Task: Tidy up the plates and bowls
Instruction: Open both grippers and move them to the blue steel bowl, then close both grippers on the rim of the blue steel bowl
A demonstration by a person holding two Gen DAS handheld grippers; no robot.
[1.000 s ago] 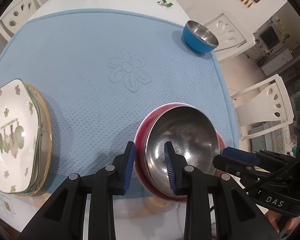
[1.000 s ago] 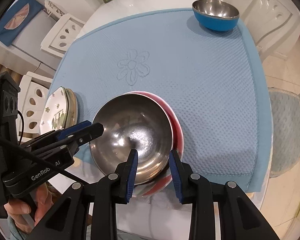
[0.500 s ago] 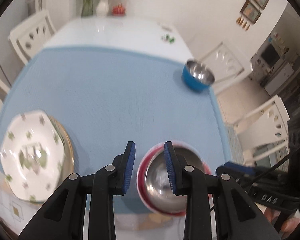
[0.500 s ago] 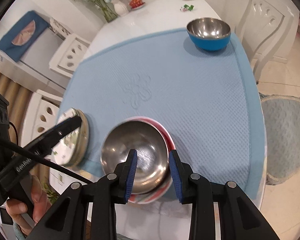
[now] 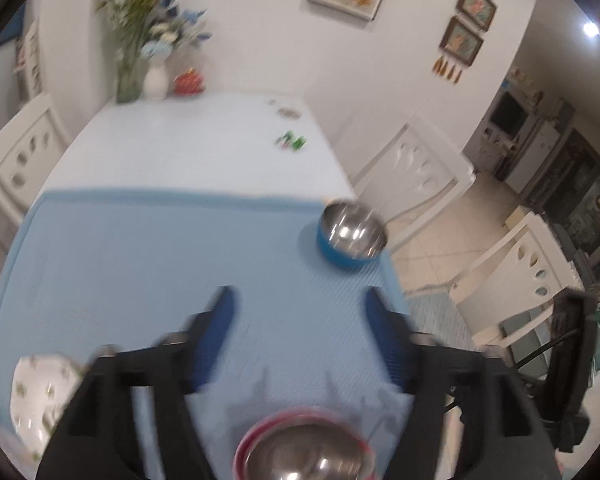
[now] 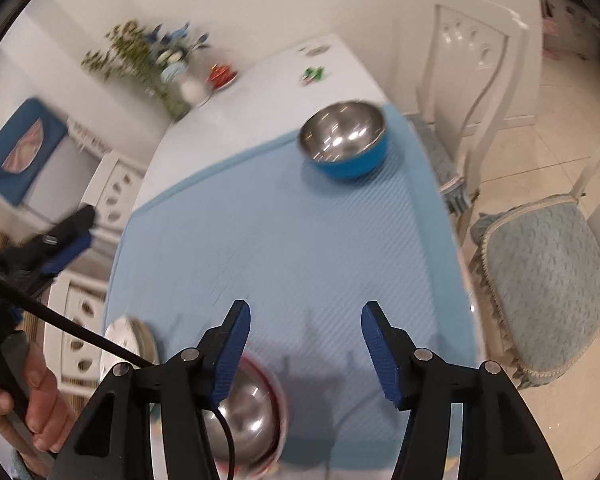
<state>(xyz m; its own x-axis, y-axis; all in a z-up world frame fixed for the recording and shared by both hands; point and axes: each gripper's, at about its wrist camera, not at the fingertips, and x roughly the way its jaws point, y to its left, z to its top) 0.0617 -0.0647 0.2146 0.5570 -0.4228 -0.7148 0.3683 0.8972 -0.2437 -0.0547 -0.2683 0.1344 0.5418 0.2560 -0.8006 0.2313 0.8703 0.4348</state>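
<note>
Pulled both grippers up and back since a second ago, and both have spread wide, holding nothing. My left gripper (image 5: 300,320) and right gripper (image 6: 305,332) hang over the blue mat (image 6: 300,240). Steel bowl (image 6: 244,420) sits nested in the red bowl (image 5: 300,416) at the near edge, plate stack (image 5: 40,392) to its left, blue bowl (image 6: 346,146) at the far right corner.

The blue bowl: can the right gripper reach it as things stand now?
Probably yes. The right gripper is open and empty, and only bare blue mat lies between it and the blue bowl at the far corner. The nested bowls sit near, off to its left.
</note>
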